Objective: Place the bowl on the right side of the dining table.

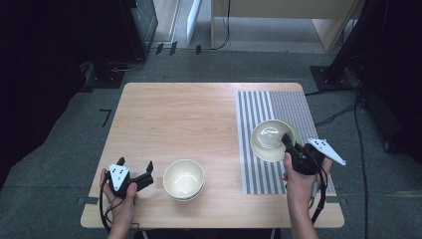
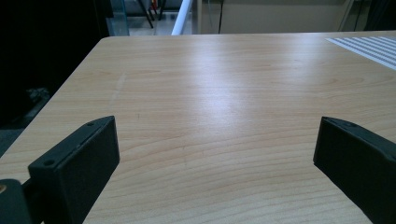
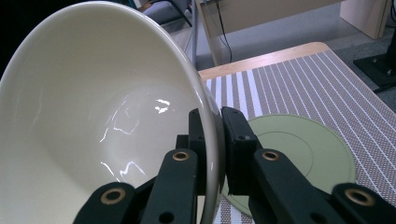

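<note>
My right gripper (image 1: 287,140) is shut on the rim of a cream bowl (image 1: 268,140), which hangs tilted over the striped mat (image 1: 259,107). In the right gripper view the jaws pinch the bowl (image 3: 93,116) wall at its near edge, my right gripper (image 3: 215,135) rising from below. A pale green plate (image 3: 299,154) lies on the mat behind the bowl, its edge also peeking out at the bowl's right (image 1: 297,133). Two more cream bowls (image 1: 183,179), nested, sit on the wooden table (image 1: 179,114). My left gripper (image 1: 135,165) rests open at the front left, nothing between its jaws (image 2: 215,154).
The striped mat covers the right part of the table. Cables and stand feet (image 1: 328,74) lie on the floor beyond the far edge. A wooden cabinet (image 1: 283,20) stands farther back. Bare wood stretches ahead of the left gripper.
</note>
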A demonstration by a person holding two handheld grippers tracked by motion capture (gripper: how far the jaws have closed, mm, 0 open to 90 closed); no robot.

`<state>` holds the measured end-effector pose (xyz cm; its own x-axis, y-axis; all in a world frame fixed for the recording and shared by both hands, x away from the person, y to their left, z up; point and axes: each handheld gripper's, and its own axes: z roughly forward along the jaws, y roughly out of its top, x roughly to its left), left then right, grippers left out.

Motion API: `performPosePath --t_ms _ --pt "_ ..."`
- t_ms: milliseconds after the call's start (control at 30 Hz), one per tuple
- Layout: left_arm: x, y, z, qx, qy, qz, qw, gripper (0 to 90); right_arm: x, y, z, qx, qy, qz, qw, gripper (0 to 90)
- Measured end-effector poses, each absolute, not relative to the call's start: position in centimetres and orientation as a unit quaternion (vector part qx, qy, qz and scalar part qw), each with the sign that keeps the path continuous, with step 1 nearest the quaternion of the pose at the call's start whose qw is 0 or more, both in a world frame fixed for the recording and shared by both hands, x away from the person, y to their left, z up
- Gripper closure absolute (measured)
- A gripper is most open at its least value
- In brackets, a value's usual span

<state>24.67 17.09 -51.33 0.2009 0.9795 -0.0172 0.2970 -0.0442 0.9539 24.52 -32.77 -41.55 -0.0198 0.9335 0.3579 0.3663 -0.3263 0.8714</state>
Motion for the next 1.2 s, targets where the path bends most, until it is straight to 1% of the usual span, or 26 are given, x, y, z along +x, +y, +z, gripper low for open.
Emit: performPosePath --t_ms 500,1200 --pt "24.7 17.1 -51.3 0.622 0.512 0.37 0.462 0.1 25.8 -33.2 -41.7 0.648 0.507 0.495 0.279 83.8" --pt "24.7 17.0 -51.3 0.624 0.511 0.371 0.461 0.1 27.9 -35.1 -43.1 0.678 0.495 0.468 0.277 83.9"
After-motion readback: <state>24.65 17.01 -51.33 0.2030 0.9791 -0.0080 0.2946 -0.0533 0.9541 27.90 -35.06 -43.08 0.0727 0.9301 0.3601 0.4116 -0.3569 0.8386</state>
